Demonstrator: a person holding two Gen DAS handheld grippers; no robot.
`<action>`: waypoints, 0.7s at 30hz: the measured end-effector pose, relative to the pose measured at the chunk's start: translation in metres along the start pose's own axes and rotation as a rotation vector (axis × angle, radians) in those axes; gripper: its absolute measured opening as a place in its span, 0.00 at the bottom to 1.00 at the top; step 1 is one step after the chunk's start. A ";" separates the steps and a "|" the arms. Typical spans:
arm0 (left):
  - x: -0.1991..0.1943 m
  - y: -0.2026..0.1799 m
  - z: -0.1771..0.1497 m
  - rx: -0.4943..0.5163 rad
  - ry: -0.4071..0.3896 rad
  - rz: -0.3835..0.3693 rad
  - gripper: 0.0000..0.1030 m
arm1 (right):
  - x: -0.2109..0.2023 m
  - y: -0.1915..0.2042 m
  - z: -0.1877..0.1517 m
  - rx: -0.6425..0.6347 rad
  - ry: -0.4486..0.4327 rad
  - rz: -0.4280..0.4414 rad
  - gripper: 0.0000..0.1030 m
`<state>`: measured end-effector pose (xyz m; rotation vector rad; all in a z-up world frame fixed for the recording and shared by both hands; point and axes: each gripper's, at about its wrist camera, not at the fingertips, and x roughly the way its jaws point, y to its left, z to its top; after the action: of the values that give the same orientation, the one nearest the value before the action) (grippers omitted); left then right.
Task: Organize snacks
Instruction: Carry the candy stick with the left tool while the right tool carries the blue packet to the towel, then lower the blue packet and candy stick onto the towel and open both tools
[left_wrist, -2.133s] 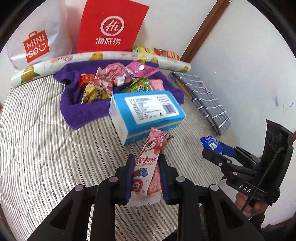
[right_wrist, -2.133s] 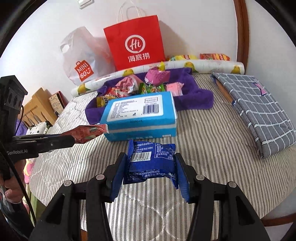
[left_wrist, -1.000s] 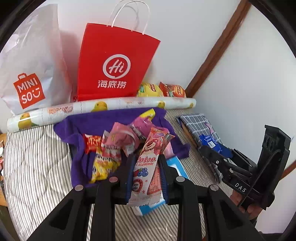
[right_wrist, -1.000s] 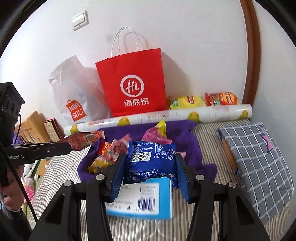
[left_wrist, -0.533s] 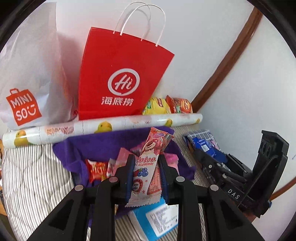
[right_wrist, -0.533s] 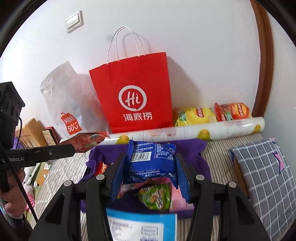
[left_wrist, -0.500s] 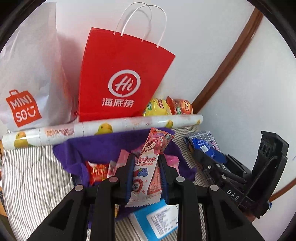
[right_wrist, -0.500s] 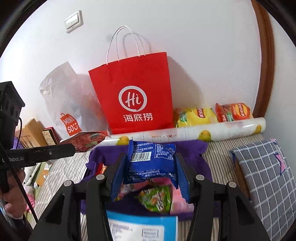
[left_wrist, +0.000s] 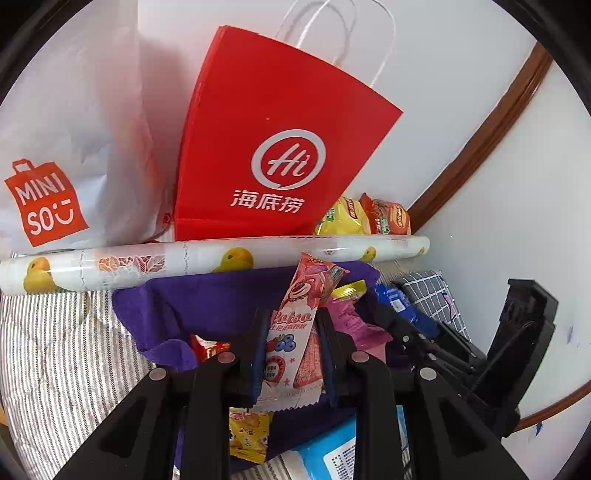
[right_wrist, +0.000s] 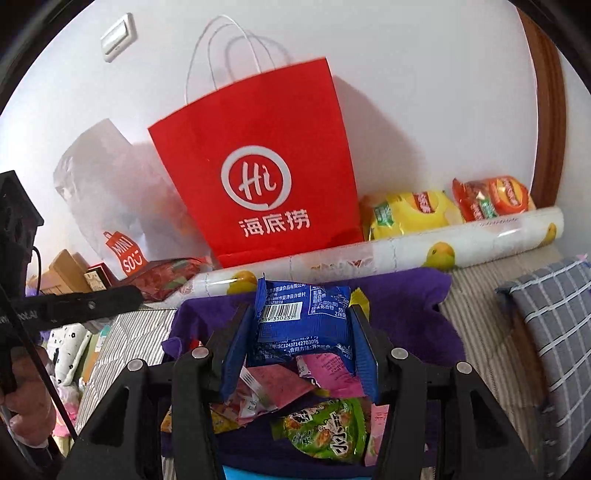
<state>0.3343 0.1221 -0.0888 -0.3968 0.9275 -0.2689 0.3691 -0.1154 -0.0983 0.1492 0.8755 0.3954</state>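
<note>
The blue box (left_wrist: 347, 454) is cut off by the bottom edge.

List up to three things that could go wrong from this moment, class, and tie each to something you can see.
1. The left gripper grips the pink packet low, so its free top could catch the red bag rim.
2. The two grippers sit close; the right gripper with its blue packet could bump the left.
3. The bag stands unsupported and may tip if nudged.
</note>
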 end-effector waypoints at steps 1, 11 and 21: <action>0.001 0.002 0.000 -0.006 0.001 0.000 0.23 | 0.003 -0.001 -0.001 0.002 0.007 -0.001 0.50; 0.010 0.006 0.000 -0.013 0.020 0.006 0.23 | 0.011 -0.007 -0.011 0.003 0.025 -0.014 0.50; 0.012 0.005 -0.001 -0.015 0.022 0.008 0.23 | 0.012 -0.012 -0.013 0.011 0.027 -0.020 0.50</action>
<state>0.3410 0.1220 -0.1001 -0.4041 0.9529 -0.2598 0.3693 -0.1219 -0.1188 0.1455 0.9053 0.3749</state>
